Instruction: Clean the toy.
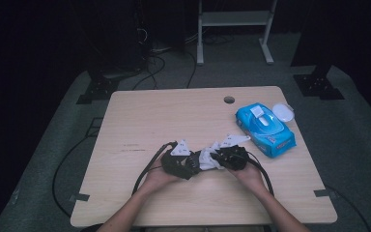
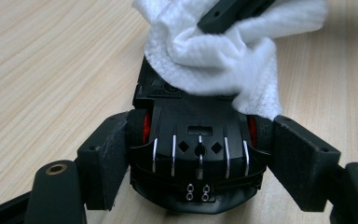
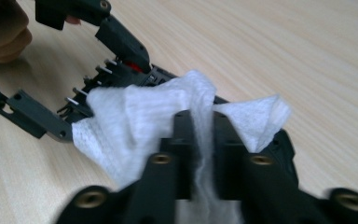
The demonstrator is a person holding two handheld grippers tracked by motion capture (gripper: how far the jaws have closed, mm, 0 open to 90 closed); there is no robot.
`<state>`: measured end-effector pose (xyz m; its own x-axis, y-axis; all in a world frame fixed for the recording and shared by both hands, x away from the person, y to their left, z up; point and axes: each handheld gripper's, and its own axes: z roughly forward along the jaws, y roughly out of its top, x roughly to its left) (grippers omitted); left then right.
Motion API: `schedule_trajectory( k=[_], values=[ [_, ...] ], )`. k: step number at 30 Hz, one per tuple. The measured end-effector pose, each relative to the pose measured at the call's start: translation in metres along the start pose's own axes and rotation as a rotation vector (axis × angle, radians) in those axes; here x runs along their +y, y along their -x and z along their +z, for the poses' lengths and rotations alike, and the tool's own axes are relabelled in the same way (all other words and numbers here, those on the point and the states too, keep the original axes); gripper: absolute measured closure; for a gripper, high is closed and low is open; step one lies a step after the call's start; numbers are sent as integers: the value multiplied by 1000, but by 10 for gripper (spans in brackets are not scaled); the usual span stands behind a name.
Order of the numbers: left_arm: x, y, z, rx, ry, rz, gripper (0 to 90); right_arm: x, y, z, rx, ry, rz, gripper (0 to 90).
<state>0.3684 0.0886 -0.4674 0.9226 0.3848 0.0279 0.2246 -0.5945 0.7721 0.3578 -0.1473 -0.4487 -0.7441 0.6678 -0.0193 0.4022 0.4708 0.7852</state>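
Your left tool point(image 2: 200, 154) is clamped on a small black toy car point(image 2: 198, 140), its two pads pressing the car's sides by the red-hubbed wheels, and the car sits low over the worktop point(image 1: 174, 116) at the near middle. Your right tool point(image 3: 200, 140) has its jaws close together with a fold of white wipe point(image 3: 168, 116) pinched between them; no earlier picture is at hand to judge how tightly, but the cloth runs straight down through the narrow gap. That wipe is draped over the far end of the car, touching its body and covering its top, with one loose corner standing up to the right in the right gripper view. From the high view, your left tool point(image 1: 179, 162) and right tool point(image 1: 232, 155) meet nose to nose, with the wipe point(image 1: 207, 157) bunched between them and the car beneath it, dark and hard to tell apart from the tools. Your hands point(image 1: 157, 179) grip both tools from the near edge. Farther right on the worktop lies a blue wipes pack point(image 1: 265, 128), with its white lid point(image 1: 283, 112) just beside its far right corner, well apart from the tools. A round hole point(image 1: 229, 99) sits near the far edge
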Motion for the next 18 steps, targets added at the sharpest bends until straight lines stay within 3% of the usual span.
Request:
schedule_trajectory(
  k=[4, 6, 10, 16, 18],
  values=[
    [0, 0, 0, -1, 5, -5, 256, 4, 2, -10, 3, 37, 10, 660],
    [0, 0, 0, -2, 5, -6, 255, 4, 3, -14, 27, 47, 19, 601],
    [0, 0, -1, 1, -1, 3, 256, 2, -1, -16, 59, 56, -4, 527],
    [2, 0, 0, -1, 5, -3, 257, 3, -12, 1, 92, 26, -53, 500],
    [1, 0, 0, 1, -2, -2, 257, 4, -15, 7, 105, 28, -54, 544]
  ],
)
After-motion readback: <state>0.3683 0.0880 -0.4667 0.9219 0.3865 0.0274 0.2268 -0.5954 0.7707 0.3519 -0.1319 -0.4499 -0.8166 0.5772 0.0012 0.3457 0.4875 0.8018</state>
